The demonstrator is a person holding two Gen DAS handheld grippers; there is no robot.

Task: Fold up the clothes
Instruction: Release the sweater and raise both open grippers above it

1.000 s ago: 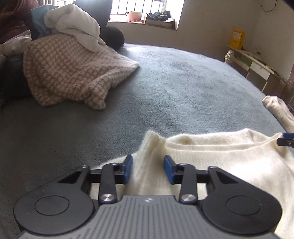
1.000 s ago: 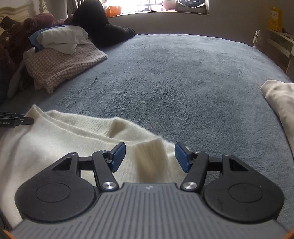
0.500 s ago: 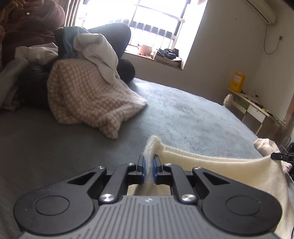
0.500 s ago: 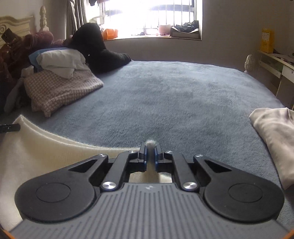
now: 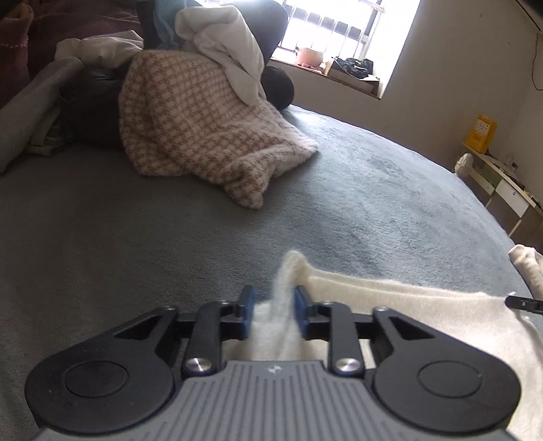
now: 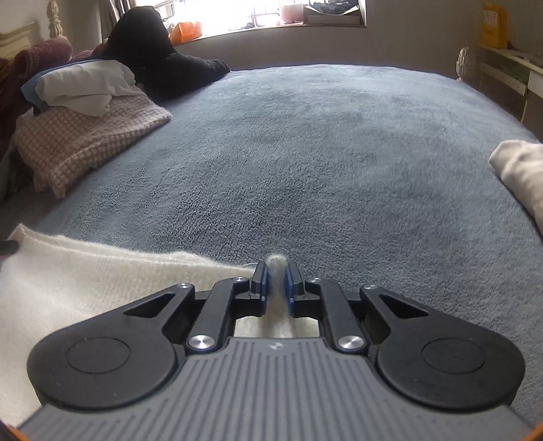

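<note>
Blue-grey plush bedspread (image 6: pixel 339 163) fills both views, running back to a grey wall under a bright barred window (image 5: pixel 342 30).

Along the left edge lies a heap of unfolded clothes: a beige-and-white houndstooth knitted garment (image 5: pixel 203 135) with a white cloth (image 5: pixel 230 51) draped on top and a black padded garment (image 6: pixel 159 61) behind it, reaching toward the windowsill. From that heap to the far right the bedspread is bare, a wide open stretch in front of both tools.

Nearest the cameras, a cream fuzzy knitted sweater (image 5: pixel 424 315) lies flat on the bedspread, its upper edge running across from one tool to the other. The left gripper (image 5: pixel 274 312) has the sweater's left corner standing up as a tuft between its blue pads; its jaws are opening, a gap shows on the left of the tuft, and the pads no longer pinch the cloth. The right gripper (image 6: pixel 275 285) has the sweater's right corner between its pads; its jaws are opening too, yet they stand narrow with the pads close against the tuft, which pokes out just past the tips.

On the right edge a folded cream cloth (image 6: pixel 519 176) lies on the bedspread, well apart from the sweater. Beyond the bed's right side stands a pale desk (image 5: pixel 502 183) with a yellow box (image 5: pixel 480 134) on it.
</note>
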